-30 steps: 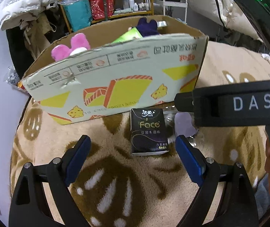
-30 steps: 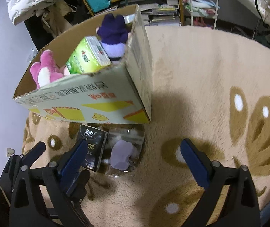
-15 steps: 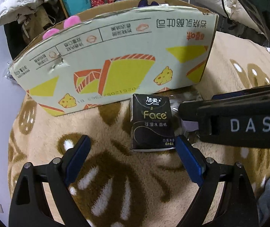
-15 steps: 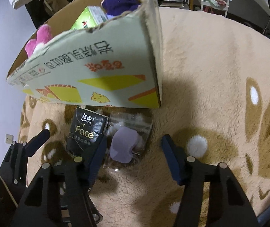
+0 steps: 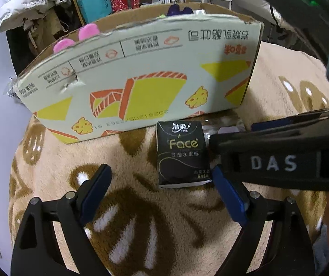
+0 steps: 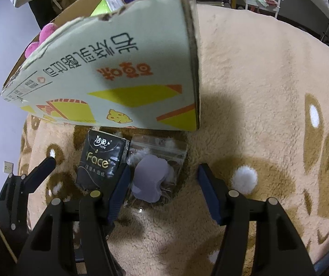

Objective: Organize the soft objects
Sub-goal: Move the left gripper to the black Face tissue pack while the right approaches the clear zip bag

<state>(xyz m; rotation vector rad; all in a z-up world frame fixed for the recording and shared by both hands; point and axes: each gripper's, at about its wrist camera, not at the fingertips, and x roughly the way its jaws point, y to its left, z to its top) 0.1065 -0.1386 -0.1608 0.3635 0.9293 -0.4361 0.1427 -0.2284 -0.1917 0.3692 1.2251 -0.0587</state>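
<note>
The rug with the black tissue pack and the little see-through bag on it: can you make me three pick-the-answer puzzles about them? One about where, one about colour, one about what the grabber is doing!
1. Where is the black tissue pack?
A. inside the cardboard box
B. on the rug, in front of the cardboard box
C. on a shelf

2. What colour is the soft shape in the clear bag?
A. pale purple
B. bright orange
C. dark green

3. What is the right gripper doing?
A. squeezing the tissue pack
B. resting inside the box
C. standing open around the clear bag

Answers:
1 B: the pack lies flat on the rug, close to the cardboard box wall.
2 A: the shape looks lilac through the plastic.
3 C: one finger stands on each side of the bag, neither pressing it.
</note>
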